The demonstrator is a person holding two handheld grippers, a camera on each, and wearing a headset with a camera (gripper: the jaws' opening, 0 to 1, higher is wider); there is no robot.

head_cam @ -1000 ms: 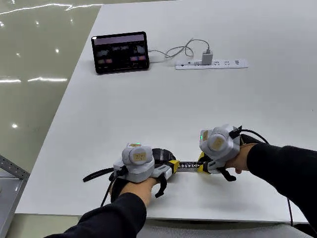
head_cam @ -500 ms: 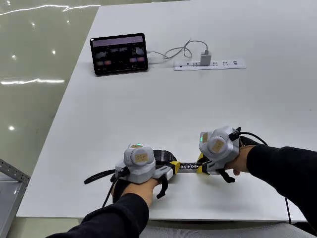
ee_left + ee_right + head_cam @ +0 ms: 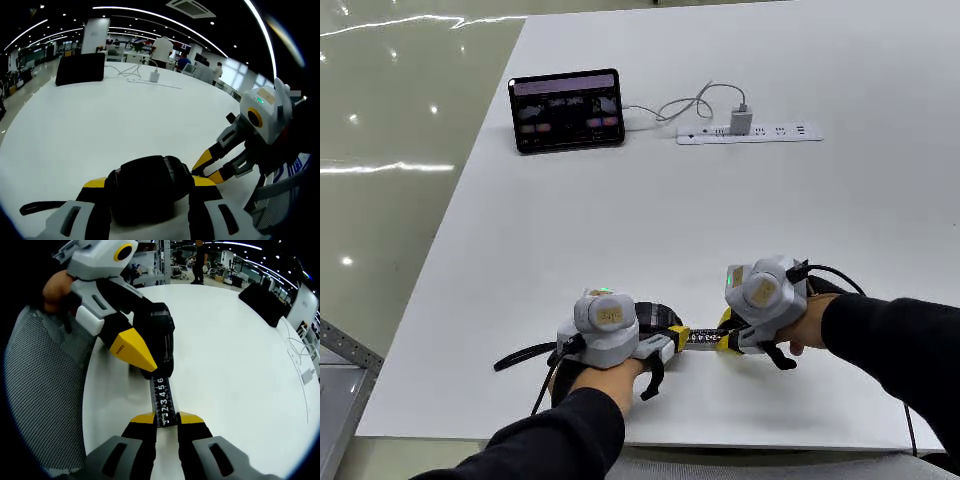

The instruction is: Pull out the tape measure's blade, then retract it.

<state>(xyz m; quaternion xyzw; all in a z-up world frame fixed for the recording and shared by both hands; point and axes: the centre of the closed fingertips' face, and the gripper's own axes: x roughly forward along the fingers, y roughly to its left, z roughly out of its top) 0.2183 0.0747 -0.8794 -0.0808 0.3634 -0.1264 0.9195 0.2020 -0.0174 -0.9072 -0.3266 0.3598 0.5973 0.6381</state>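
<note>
A black tape measure (image 3: 150,190) (image 3: 159,342) (image 3: 655,318) rests on the white table near its front edge. My left gripper (image 3: 150,197) (image 3: 665,340) is shut on its case, yellow tips on either side. A short length of blade (image 3: 162,402) (image 3: 703,337), printed with numbers, runs from the case to the right. My right gripper (image 3: 164,419) (image 3: 728,335) is shut on the blade's end, and it also shows in the left gripper view (image 3: 212,167). A black wrist strap (image 3: 520,353) trails left from the case.
A dark tablet (image 3: 567,108) stands at the back left of the table. Beside it, a white power strip (image 3: 750,132) carries a plugged charger and cable. The table's front edge (image 3: 720,435) lies close below both grippers. A mesh chair back (image 3: 45,390) sits near the edge.
The two grippers are closer together and the exposed blade between them is shorter. The head camera has shifted slightly.
</note>
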